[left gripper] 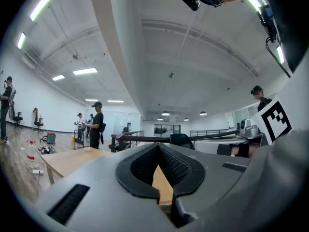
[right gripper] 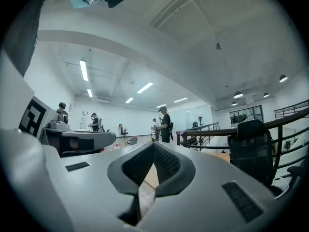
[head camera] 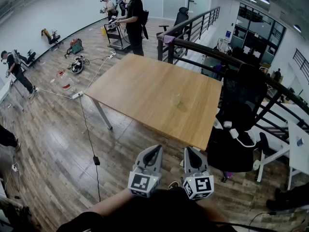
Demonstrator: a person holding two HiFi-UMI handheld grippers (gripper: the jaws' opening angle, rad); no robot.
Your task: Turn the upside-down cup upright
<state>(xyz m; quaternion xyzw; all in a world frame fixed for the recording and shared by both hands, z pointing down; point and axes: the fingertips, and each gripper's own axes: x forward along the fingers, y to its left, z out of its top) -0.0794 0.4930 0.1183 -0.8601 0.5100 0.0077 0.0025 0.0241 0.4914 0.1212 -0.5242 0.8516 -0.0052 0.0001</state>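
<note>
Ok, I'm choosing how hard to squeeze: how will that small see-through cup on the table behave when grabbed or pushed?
The cup looks small and see-through, so it is probably light and may flex or crack under a hard squeeze. Alone on the smooth wooden table, it would likely slide or tip if nudged.

Bright ceiling strips (left gripper: pixel 42 3) — sharp pictures (edges bowed, corners black).

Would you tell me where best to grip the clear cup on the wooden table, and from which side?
Probably its side wall, midway up, from the near table edge: the cup stands alone on the table. The right gripper, now shut, must open first.
</note>
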